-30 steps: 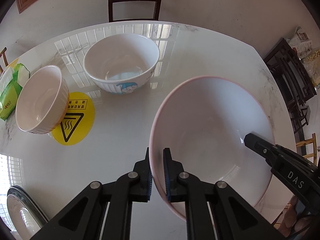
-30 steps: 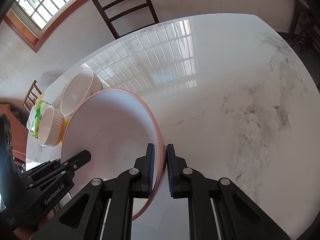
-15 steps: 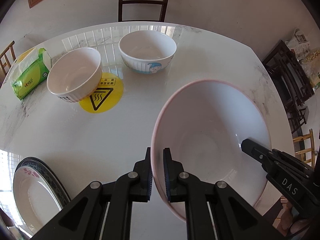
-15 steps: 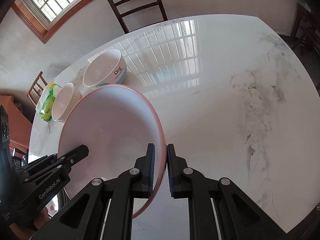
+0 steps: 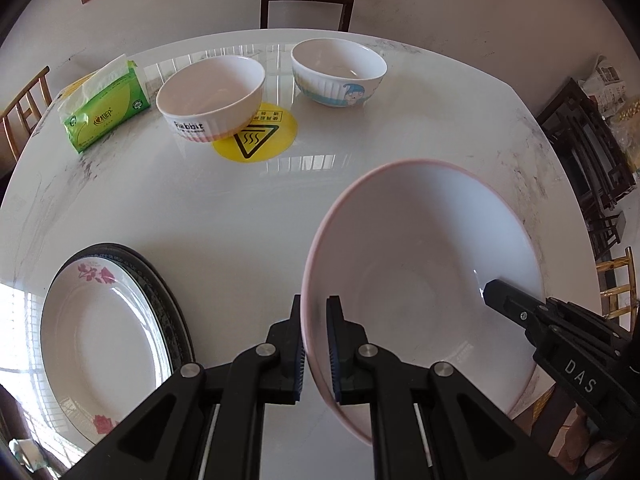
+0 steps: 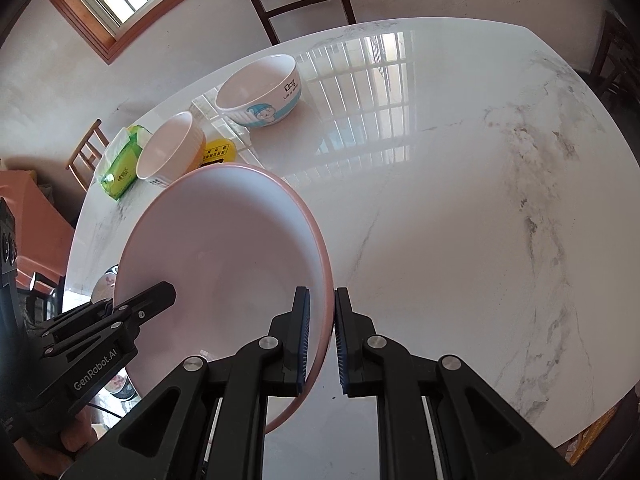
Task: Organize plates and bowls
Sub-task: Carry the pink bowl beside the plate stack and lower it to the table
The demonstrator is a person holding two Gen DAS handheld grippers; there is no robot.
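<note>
Big pink-rimmed bowl (image 5: 420, 264) held over surface (image 5: 240, 208)
Left hand-held gripper (image 5: 314, 344) and right hand-held gripper (image 6: 320, 340) each clamped on opposite rims; plates (image 5: 100, 336) stacked left of it

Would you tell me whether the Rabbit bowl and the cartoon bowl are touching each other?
Apart. The left wrist view shows bare tabletop between the Rabbit bowl and the cartoon bowl.
</note>
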